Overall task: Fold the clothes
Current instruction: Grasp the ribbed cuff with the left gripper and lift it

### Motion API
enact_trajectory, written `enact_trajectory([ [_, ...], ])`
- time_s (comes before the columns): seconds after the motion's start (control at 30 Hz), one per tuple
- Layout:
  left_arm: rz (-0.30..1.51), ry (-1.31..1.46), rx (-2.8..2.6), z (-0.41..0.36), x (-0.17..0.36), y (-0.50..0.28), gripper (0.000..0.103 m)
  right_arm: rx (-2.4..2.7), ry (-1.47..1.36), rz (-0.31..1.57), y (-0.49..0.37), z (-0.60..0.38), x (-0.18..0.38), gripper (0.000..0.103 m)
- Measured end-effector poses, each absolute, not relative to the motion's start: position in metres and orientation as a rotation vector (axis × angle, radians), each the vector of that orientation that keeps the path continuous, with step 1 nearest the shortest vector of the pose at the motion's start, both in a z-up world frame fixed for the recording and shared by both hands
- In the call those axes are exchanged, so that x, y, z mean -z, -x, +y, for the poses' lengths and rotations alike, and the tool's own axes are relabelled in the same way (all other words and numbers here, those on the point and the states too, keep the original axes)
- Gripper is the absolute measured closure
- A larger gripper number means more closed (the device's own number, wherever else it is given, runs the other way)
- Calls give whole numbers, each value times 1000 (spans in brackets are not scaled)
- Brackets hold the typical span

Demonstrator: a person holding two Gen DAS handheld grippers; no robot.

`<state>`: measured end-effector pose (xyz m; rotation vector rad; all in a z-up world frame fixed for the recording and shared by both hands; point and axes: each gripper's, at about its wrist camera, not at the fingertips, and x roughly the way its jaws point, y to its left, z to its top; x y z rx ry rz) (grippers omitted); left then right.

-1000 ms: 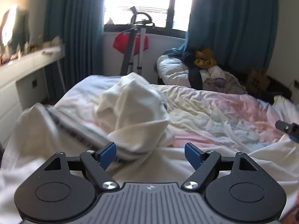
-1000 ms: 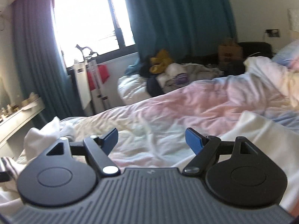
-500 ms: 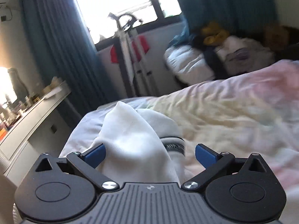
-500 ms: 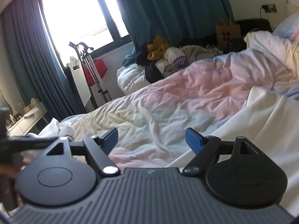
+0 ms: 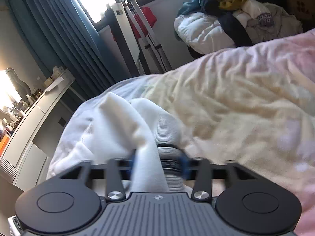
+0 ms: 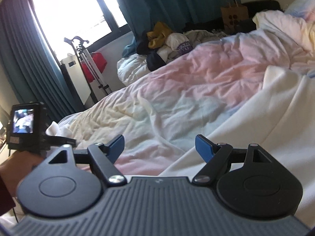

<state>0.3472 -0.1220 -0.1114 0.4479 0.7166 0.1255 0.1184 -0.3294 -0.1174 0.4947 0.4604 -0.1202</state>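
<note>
A white garment (image 5: 122, 122) lies bunched at the bed's left corner, its ribbed cuff (image 5: 167, 129) with a dark stripe pointing toward me. My left gripper (image 5: 159, 164) is closing on it: the blurred blue pads (image 5: 133, 163) sit against the fold of cloth and the cuff between them. In the right wrist view the same bunch (image 6: 57, 129) shows beside the left gripper's camera body (image 6: 23, 125), held by a hand (image 6: 17, 163). My right gripper (image 6: 159, 147) hangs open over the quilt, nothing between its fingers. A cream garment (image 6: 275, 118) spreads at its right.
The pastel quilt (image 6: 196, 74) covers the bed. A heap of clothes on a white duvet (image 5: 236, 19) sits by the window, next to a folded metal rack (image 5: 137, 29). A white dresser (image 5: 39, 114) stands left. A paper bag (image 6: 234, 13) is at the far wall.
My left gripper swung left and down onto the bunched white garment, and its jaws went from wide apart to narrow around the cuff. The right gripper sank a little; the left gripper now shows in its view.
</note>
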Motion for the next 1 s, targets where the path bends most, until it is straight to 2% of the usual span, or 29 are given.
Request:
enact_trajectory([
  [0.13, 656, -419, -118, -112, 78, -327, 85, 130, -513, 464, -117, -333, 119, 22],
  [0.33, 498, -388, -10, -111, -1, -272, 86, 150, -524, 473, -116, -337, 120, 22],
  [0.5, 375, -341, 236, -139, -70, -229, 85, 175, -550, 457, -110, -344, 115, 22],
  [0.63, 299, -290, 449, -165, -95, -220, 84, 238, -587, 433, -100, -356, 111, 22],
  [0.77, 356, -215, 525, -190, -64, -248, 81, 331, -671, 442, -94, -377, 118, 22],
  [0.87, 515, -158, 512, -206, -7, -279, 80, 363, -759, 465, -92, -393, 129, 21],
  [0.97, 594, -123, 492, -217, 51, -300, 80, 347, -840, 482, -93, -403, 142, 21],
  [1.0, 586, -115, 491, -218, 60, -303, 75, 338, -853, 487, -95, -405, 145, 21],
])
